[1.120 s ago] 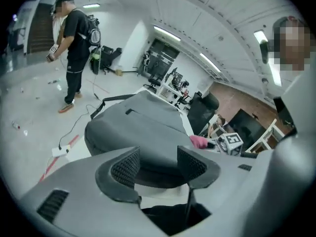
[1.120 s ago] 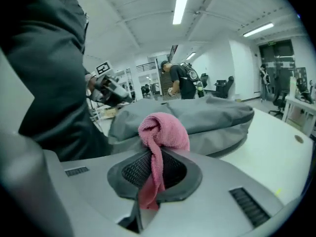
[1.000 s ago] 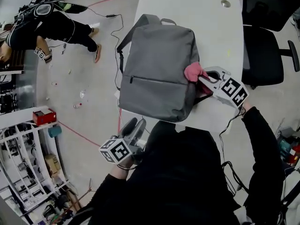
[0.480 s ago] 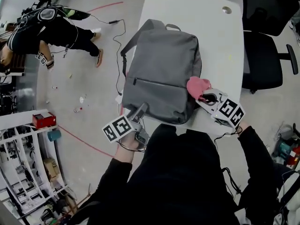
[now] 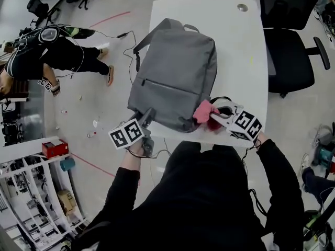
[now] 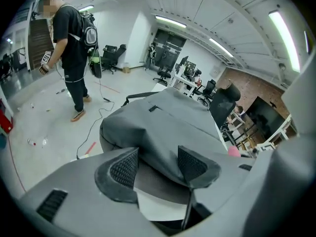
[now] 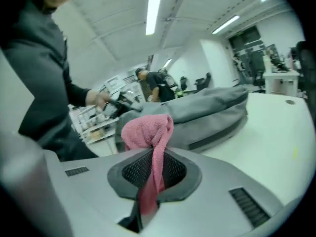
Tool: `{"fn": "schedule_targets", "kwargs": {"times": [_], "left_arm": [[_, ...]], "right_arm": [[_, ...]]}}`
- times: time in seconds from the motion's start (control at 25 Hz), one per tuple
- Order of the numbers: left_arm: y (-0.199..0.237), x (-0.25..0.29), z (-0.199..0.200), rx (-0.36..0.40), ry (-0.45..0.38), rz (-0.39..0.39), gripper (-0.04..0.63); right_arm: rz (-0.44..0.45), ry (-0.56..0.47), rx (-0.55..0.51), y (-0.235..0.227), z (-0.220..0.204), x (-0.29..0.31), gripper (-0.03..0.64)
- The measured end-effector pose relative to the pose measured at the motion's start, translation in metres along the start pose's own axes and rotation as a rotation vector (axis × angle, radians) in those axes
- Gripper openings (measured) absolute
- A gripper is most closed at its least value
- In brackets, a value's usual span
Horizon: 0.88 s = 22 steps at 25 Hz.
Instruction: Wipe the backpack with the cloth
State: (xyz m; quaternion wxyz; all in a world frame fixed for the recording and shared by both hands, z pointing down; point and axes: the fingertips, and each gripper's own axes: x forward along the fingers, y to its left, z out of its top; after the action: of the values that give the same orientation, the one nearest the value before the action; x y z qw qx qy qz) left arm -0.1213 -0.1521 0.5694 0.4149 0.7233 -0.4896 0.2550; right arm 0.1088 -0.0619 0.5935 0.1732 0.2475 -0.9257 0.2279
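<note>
A grey backpack [image 5: 172,77] lies flat on the white table [image 5: 241,61]. My left gripper [image 5: 147,118] is at its near left corner. In the left gripper view the backpack's bottom edge [image 6: 163,132] fills the gap between the jaws [image 6: 158,164]. They have just been closing, and both pads touch the fabric. My right gripper [image 5: 213,116] is at the backpack's near right corner, shut on a pink cloth [image 5: 203,111]. The cloth [image 7: 148,130] bunches above the pads and hangs down between them.
A person [image 5: 47,51] stands on the floor to the left among cables [image 5: 125,35]. A black office chair [image 5: 293,51] is right of the table. Shelving [image 5: 31,192] and a red box [image 5: 55,148] are at the lower left. The table's near edge is against my body.
My left gripper came up from below the table edge onto the backpack's near left corner. My right gripper carried the cloth down the backpack's right side to its near right corner.
</note>
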Motion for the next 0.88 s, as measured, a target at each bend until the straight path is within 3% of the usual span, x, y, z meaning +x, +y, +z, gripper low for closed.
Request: {"fn": "schedule_targets", "kwargs": {"times": [0.16, 0.28, 0.4, 0.52, 0.6, 0.68, 0.76, 0.88], "left_arm": [[-0.005, -0.019, -0.006, 0.037, -0.018, 0.007, 0.256], [-0.008, -0.029, -0.015, 0.035, -0.024, -0.006, 0.256], [-0.005, -0.039, -0.015, 0.041, -0.034, -0.005, 0.256], [0.007, -0.06, -0.003, 0.106, -0.055, 0.061, 0.256], [0.01, -0.076, 0.009, 0.208, -0.081, 0.113, 0.256], [-0.007, -0.086, 0.025, 0.359, -0.12, 0.119, 0.256], [-0.044, -0.079, 0.043, 0.503, -0.145, 0.048, 0.256], [-0.114, -0.046, 0.064, 0.636, -0.132, -0.153, 0.256]], "right_arm": [[-0.329, -0.109, 0.092, -0.124, 0.045, -0.029, 0.04], [-0.446, -0.155, 0.172, -0.176, 0.064, -0.039, 0.04], [-0.439, -0.185, 0.229, -0.182, 0.069, -0.034, 0.04], [-0.427, -0.19, 0.243, -0.174, 0.068, -0.024, 0.04], [-0.436, -0.195, 0.246, -0.172, 0.068, -0.022, 0.04], [-0.432, -0.191, 0.234, -0.169, 0.068, -0.022, 0.04], [-0.401, -0.171, 0.204, -0.16, 0.065, -0.02, 0.04], [-0.31, -0.122, 0.149, -0.127, 0.056, -0.013, 0.04]]}}
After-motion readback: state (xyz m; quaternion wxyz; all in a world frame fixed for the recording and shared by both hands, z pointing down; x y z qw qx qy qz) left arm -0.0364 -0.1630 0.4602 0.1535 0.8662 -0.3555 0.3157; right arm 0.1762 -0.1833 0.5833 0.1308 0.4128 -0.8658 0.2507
